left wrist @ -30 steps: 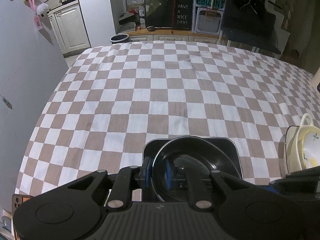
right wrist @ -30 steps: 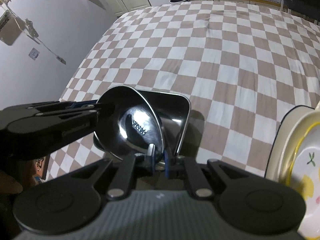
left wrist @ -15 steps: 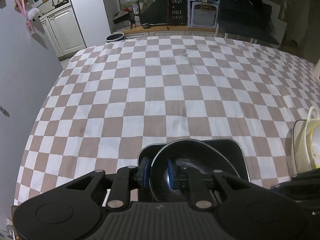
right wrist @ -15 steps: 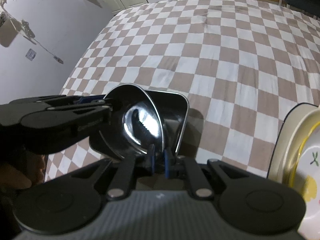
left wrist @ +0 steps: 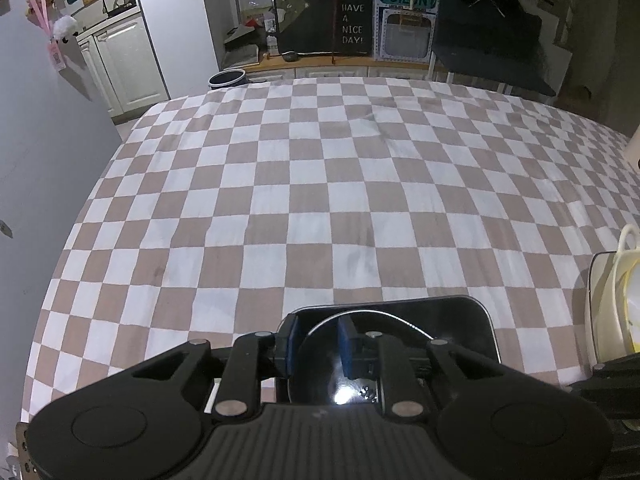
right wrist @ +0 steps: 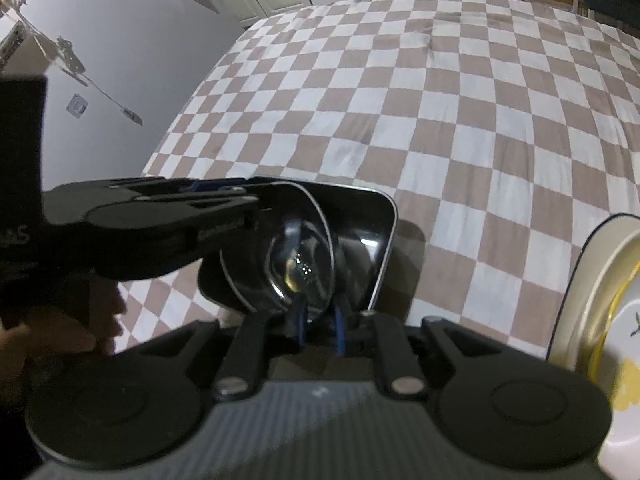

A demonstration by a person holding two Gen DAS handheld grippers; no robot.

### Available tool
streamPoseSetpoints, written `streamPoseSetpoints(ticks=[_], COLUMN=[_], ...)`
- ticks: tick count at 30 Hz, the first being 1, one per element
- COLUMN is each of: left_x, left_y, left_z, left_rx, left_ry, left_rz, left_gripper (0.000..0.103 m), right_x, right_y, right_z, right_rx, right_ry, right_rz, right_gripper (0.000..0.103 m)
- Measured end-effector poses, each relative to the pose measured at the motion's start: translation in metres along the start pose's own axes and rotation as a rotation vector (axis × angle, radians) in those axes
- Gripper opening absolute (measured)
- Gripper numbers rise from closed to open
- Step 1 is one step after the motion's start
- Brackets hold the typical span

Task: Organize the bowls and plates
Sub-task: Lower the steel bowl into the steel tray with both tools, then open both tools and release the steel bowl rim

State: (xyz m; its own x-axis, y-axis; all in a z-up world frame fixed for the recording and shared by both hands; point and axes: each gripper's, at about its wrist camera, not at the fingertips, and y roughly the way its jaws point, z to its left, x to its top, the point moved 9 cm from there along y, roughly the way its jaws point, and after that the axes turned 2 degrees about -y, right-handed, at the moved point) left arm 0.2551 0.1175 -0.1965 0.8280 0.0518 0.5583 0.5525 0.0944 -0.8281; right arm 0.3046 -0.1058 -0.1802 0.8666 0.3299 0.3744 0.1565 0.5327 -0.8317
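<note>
Item: round shiny black bowl (left wrist: 352,364) in our square black tray (left wrist: 460,316), six o'clock; left gripper (left wrist: 318,346) and right gripper (right wrist: 320,330), jaws just widening, narrowly straddle its rim.

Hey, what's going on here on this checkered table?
A person is working with two handheld grippers on a round black bowl that sits in a square black dish on the checkered tablecloth. The left gripper straddles the bowl's rim on one side and the right gripper on the near side. Both sets of jaws have just been opening, with the rim between them, so the bowl looks released into the dish. A stack of cream plates waits to the right.
</note>
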Motion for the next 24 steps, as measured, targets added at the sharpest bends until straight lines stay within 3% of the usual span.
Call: streamPoseSetpoints(ticks=[6,12,18,24], left_x=[0.007,0.006,-0.008,-0.024], left_y=[-0.012,-0.021,-0.022,-0.025], left_z=[0.004,0.021,0.044,0.06], left_rx=[-0.015,-0.009,-0.005,0.0], left_ry=[-0.023,-0.062,-0.097,-0.101], left_rz=[-0.049,-0.044,0.007,0.061], left_gripper=[0.048,0.048,0.048,0.046], right_x=[0.007,0.018,0.019,0.018], right_y=[-0.019,-0.033,-0.023,-0.008], right_z=[0.003,-0.016,-0.047,-0.05], right_rx=[0.048,0.028,-0.045,-0.048], right_ry=[0.005,0.054,0.124,0.114], right_rz=[-0.038,-0.09,-0.074,-0.065], right_gripper=[0.025,0.027,0.027,0.027])
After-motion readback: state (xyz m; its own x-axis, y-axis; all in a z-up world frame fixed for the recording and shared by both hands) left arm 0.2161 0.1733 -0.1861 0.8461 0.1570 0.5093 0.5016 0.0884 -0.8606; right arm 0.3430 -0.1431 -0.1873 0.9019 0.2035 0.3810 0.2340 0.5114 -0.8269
